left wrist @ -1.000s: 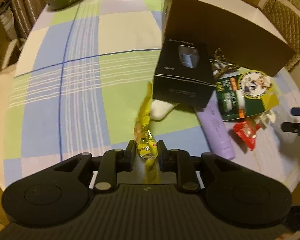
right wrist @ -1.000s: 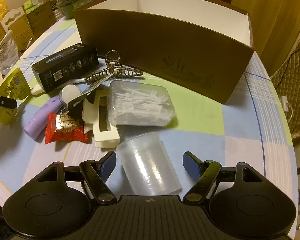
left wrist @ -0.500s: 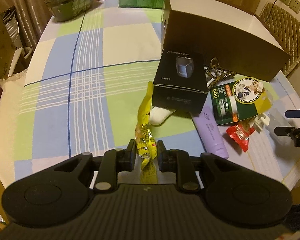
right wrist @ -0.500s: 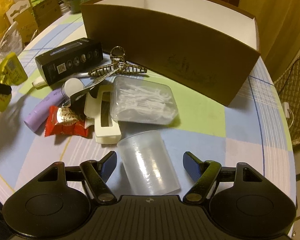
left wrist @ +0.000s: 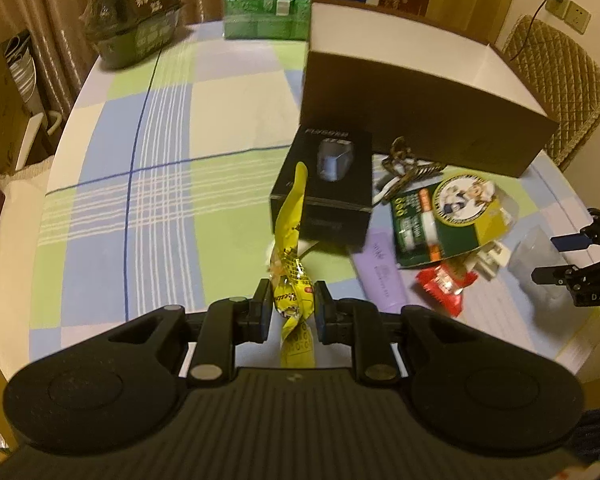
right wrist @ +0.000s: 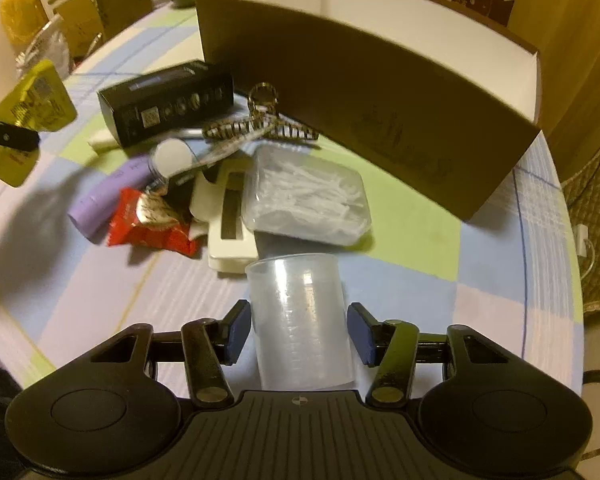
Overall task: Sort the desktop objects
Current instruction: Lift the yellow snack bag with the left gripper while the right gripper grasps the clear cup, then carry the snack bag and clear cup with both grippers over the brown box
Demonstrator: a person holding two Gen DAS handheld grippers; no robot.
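A checked cloth in matt blue, green and white covers the table [left wrist: 160, 184]. Against the matt brown cardboard box [right wrist: 372, 92], white inside, lies a glossy black carton [right wrist: 168, 102]. Just in front of the box sits a clear plastic case [right wrist: 308, 200] of white picks. Near it lie a translucent, smooth plastic cup [right wrist: 300, 320], a shiny red foil wrapper [right wrist: 148, 224] and a satin lilac tube [right wrist: 108, 196]. A crinkled, glossy yellow sachet [left wrist: 292, 276] sits between matt black plastic fingers [left wrist: 260, 312].
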